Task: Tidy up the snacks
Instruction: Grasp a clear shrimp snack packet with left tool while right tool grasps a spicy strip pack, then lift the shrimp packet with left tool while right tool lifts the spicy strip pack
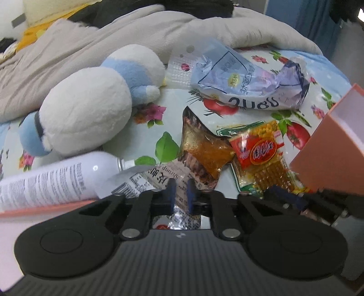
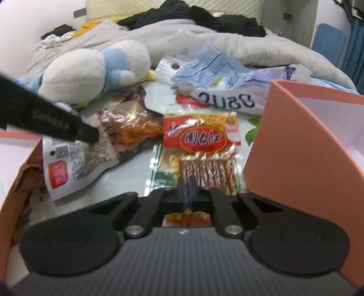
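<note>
Left tool (image 1: 181,192) clamped the shrimp packet (image 1: 200,148) at its 6 o'clock edge; right tool (image 2: 187,193) clamped the red snack packet (image 2: 200,145), an orange box (image 2: 302,145) at 3 o'clock.

The bed (image 1: 118,127) wears a pale sheet printed with tomatoes, flowers and green leaves. A rumpled grey blanket (image 1: 68,52) is heaped along its far edge, with dark clothing (image 2: 193,16) piled behind. A white wall (image 2: 29,20) rises beyond the far left corner; blue curtains (image 2: 355,43) hang past the far right corner.
</note>
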### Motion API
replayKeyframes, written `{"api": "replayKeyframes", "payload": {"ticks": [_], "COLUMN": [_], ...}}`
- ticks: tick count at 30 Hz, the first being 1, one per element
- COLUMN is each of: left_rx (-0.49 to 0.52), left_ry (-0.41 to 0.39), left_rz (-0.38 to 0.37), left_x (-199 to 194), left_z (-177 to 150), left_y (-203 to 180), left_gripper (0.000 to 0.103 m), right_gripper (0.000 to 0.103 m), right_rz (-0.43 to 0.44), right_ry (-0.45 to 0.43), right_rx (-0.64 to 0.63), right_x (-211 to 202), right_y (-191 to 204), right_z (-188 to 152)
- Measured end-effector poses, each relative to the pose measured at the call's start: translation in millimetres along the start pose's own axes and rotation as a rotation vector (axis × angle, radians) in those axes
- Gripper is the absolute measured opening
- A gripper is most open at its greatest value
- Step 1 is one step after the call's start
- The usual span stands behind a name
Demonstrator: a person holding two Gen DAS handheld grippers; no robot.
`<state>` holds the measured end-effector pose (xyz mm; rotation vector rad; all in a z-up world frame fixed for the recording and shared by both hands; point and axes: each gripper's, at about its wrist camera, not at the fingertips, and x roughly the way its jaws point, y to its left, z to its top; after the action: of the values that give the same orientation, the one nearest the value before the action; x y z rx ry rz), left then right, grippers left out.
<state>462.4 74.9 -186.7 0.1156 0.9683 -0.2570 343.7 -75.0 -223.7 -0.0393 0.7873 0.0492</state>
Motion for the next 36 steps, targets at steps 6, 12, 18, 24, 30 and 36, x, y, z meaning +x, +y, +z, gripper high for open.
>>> {"api": "replayKeyframes", "payload": {"ticks": [6, 12, 18, 24, 30, 36], "left_rx": [-0.048, -0.074, -0.044, 0.029, 0.123, 0.234], "left_ry": [0.023, 0.007, -0.013, -0.04, -0.037, -0.018], "left_rz": [0.012, -0.008, -0.037, -0.023, -0.036, 0.014], "left_x": [-13.7, -28.8, -35.0, -32.3, -24.9, -9.3], "left_z": [-14.9, -29.4, -22.5, -3.2, 5.0, 11.6], "left_y": [-1.3, -3.6, -3.5, -8.9, -14.0, -14.8], "left_gripper": [0.007, 0.007, 0.008, 0.039, 0.061, 0.081], "right_gripper": [0.005, 0.004, 0.004, 0.006, 0.036, 0.09], "right_rz": [0.053, 0.113, 0.159, 0.229, 0.24, 0.203], "right_ry": [0.042, 0.093, 0.109, 0.163, 0.045, 0.11], "right_rx": [0.04, 0.045, 0.017, 0.02, -0.081, -0.214], "right_x": [-15.6, -41.4, -67.3, -85.3, -104.8, -74.2], "right_y": [-9.2, -12.1, -8.5, -9.8, -4.0, 1.2], "right_z": [-10.9, -38.8, -62.4, -73.0, -61.3, -56.0]}}
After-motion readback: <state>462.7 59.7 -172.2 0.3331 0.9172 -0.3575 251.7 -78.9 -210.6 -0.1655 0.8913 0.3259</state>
